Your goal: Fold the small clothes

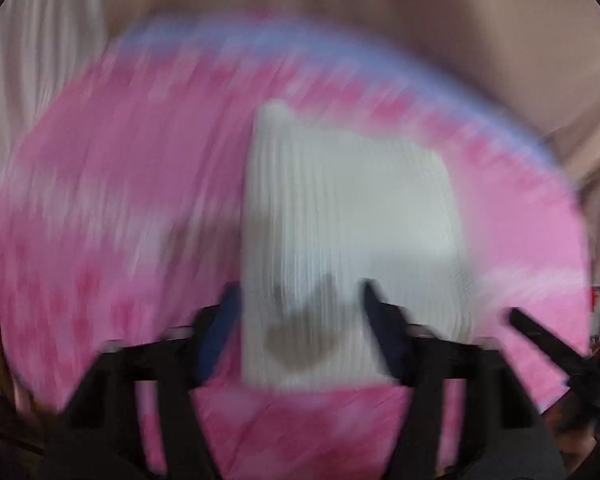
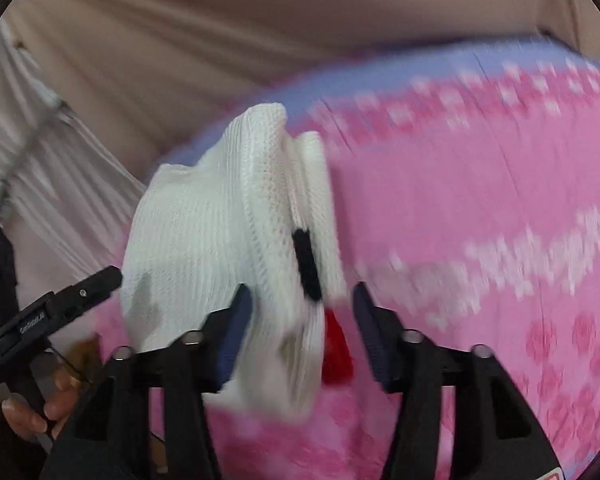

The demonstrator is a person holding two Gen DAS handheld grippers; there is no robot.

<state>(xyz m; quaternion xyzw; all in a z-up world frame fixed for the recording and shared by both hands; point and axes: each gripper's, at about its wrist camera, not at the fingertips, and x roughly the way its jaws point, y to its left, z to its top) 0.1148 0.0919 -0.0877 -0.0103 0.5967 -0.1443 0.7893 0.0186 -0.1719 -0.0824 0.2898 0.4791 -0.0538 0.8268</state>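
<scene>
White ribbed knit garment [image 1: 352, 232] [image 2: 228, 248], folded to a rough rectangle with one corner peaked up. Lies on the pink patterned cloth [image 1: 100, 220] [image 2: 480, 208] near its blue-bordered edge. Bears black and red patches.

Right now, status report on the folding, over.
Left gripper open over white knit garment. Right gripper open, garment bunched between its fingers. Garment lies on pink patterned cloth. Nothing in the way; views blurred.

Motion blur smears white knit garment [image 1: 348, 232], pink patterned cloth [image 1: 100, 200].
</scene>
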